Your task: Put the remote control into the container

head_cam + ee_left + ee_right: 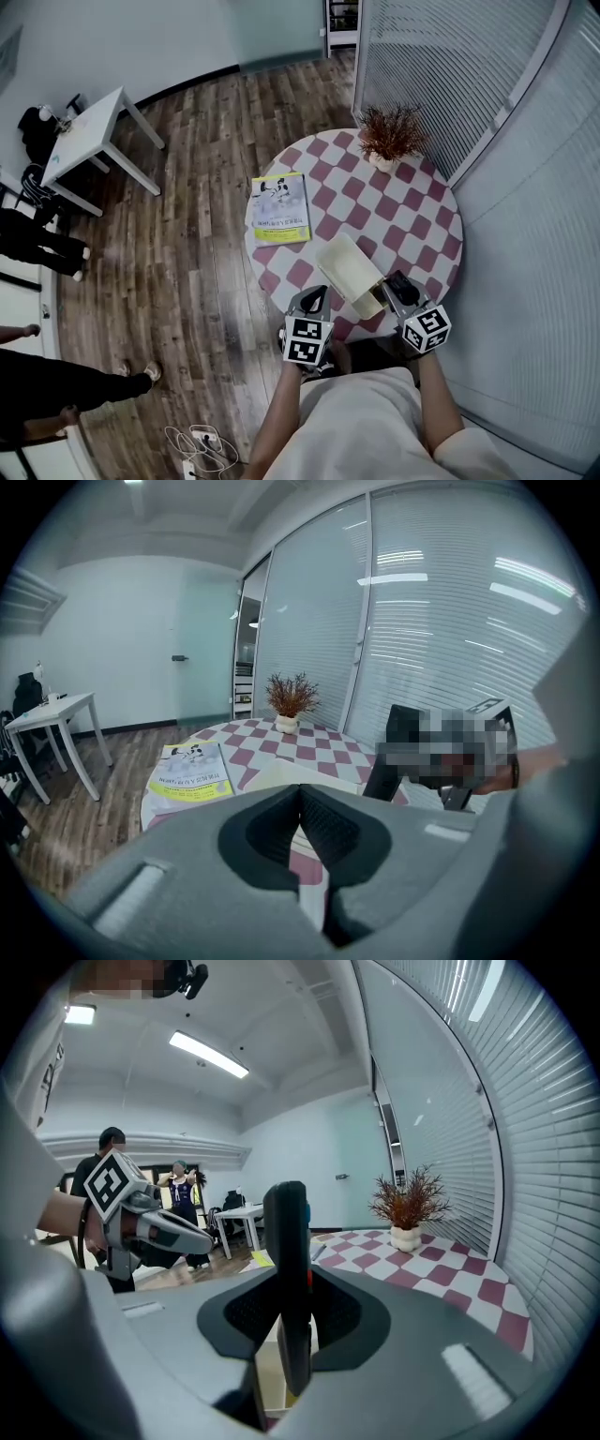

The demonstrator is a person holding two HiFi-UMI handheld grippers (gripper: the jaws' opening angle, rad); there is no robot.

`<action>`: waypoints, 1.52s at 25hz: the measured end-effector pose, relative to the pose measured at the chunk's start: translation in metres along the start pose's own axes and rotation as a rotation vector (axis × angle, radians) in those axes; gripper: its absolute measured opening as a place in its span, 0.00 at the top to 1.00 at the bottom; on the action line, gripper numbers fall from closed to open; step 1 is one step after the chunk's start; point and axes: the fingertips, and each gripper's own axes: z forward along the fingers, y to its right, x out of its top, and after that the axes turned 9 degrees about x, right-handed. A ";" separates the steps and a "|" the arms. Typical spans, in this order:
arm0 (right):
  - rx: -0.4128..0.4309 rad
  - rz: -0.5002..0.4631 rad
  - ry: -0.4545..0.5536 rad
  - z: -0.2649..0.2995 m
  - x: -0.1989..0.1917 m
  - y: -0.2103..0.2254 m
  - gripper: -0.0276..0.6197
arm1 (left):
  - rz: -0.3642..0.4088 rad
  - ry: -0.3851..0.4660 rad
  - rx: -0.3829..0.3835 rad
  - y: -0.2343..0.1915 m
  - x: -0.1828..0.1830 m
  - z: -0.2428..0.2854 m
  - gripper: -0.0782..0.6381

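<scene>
**A:** Where's your remote control (286, 1241) right now?

**B:** It's pinched in your right hand-held gripper (405, 298), standing upright. The cream container (349, 267) sits just left of it on the table (412, 216), so I'd swing left and lower. Your left hand-held gripper (300, 829) is closed and empty.

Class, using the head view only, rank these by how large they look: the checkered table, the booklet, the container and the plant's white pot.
1. checkered table
2. booklet and container: they look about alike, so unranked
3. white pot
</scene>
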 end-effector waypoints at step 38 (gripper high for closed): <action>-0.089 0.066 -0.122 -0.003 -0.070 0.000 0.53 | 0.032 0.002 -0.066 0.028 0.010 0.011 0.88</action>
